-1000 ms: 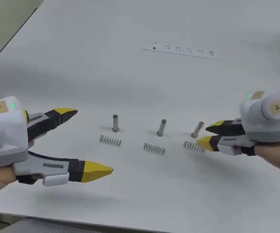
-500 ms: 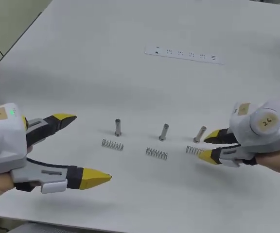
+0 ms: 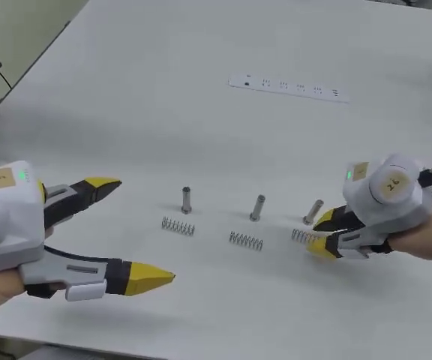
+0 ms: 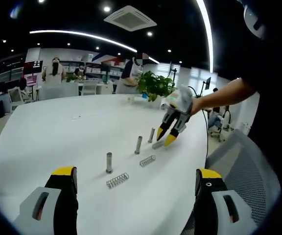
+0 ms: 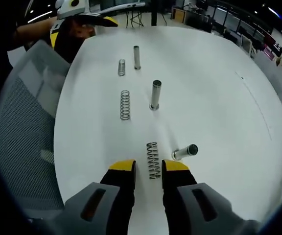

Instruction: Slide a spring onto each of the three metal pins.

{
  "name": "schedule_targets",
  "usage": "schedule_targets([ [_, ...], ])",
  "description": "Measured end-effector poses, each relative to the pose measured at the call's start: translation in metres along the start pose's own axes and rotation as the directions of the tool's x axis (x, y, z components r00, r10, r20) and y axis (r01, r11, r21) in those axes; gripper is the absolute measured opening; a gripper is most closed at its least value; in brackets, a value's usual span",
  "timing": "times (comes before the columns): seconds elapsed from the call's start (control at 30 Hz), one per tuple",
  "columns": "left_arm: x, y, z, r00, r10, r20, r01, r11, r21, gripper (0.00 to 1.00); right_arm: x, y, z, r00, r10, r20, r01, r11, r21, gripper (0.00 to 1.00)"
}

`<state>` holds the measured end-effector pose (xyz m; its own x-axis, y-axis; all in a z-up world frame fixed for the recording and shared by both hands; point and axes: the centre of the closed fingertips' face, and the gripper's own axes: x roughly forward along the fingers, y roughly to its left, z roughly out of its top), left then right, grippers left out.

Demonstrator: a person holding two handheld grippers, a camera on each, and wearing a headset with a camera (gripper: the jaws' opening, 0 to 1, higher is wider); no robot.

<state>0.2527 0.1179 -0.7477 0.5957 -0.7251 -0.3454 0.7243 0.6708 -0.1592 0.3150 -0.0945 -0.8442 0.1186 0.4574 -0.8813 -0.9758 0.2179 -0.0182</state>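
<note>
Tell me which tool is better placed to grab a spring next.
Right. The right tool straddles the spring nearest it, a jaw on each side. The left tool hangs open off to the side, nothing between its jaws.

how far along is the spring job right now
Done: nothing; the three pins are bare. In hand: the open right hand-held gripper straddles the right-end spring. Left: all three springs; the left hand-held gripper hovers open.

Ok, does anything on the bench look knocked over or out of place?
Nothing clearly. Three pins stand in a row, a spring lying before each. The pin nearest the right gripper looks tilted, perhaps only the lens.
</note>
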Motion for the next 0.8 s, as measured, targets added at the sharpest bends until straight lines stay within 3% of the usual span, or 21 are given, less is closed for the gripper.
schedule_targets([
  [0.67, -0.001, 0.001, -0.003, 1.0, 0.0, -0.001, 0.0, 1.0, -0.006, 0.98, 0.011, -0.001, -0.012, 0.9977, 0.025, -0.064, -0.025, 1.0, -0.001, 0.14],
  [0.8, 0.0, -0.001, -0.004, 1.0, -0.003, -0.005, 0.003, 1.0, -0.005, 0.98, 0.01, -0.002, -0.013, 0.9968, 0.015, -0.078, -0.016, 1.0, -0.015, 0.09],
])
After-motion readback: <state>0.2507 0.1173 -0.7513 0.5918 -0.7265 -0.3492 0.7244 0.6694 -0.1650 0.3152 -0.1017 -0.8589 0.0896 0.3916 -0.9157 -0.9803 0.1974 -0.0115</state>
